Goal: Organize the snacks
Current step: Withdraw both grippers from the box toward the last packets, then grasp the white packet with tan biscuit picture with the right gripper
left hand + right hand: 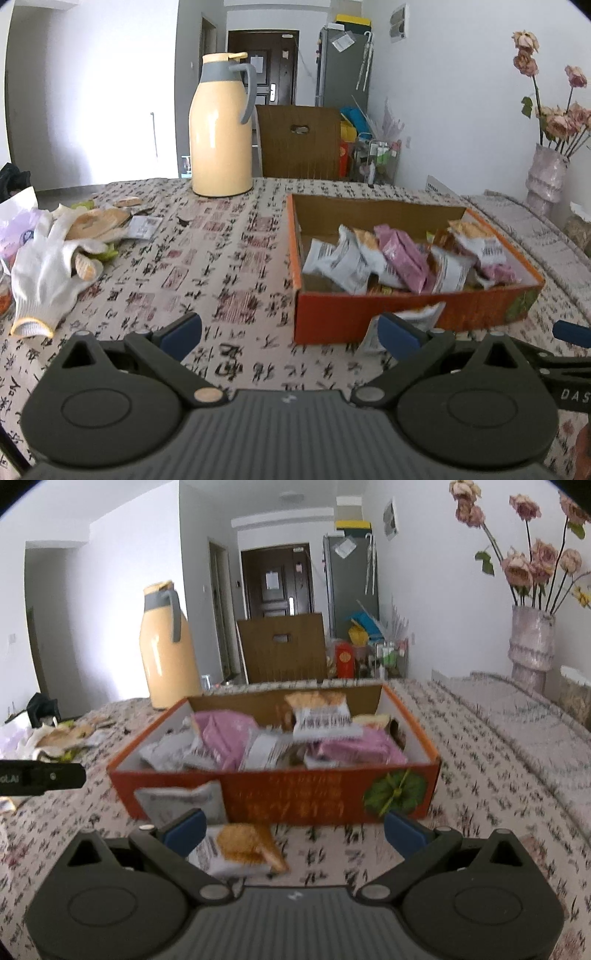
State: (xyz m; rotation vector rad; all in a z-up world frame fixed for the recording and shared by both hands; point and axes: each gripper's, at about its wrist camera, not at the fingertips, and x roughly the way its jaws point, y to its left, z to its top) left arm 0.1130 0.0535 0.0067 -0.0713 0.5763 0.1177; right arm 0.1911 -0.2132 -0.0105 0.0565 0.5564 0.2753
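An orange cardboard box [406, 314] [295, 797] on the patterned tablecloth holds several white and pink snack packets [399, 258] [258, 742]. Outside it, a white packet [181, 801] leans on the box's front wall, seen also as the white packet [413, 321] behind my left gripper's right fingertip. Another snack packet [240, 849] with a cracker picture lies flat on the cloth, just inside my right gripper's left fingertip. My left gripper [291, 334] hovers open over bare cloth left of the box. My right gripper [293, 830] is open before the box front, holding nothing.
A cream thermos jug [219, 129] [166, 646] stands at the table's far side. White gloves [48, 269] and wrappers [99, 221] lie at the left. A vase of dried flowers [530, 646] stands at the right. A wooden chair back [299, 140] rises behind the table.
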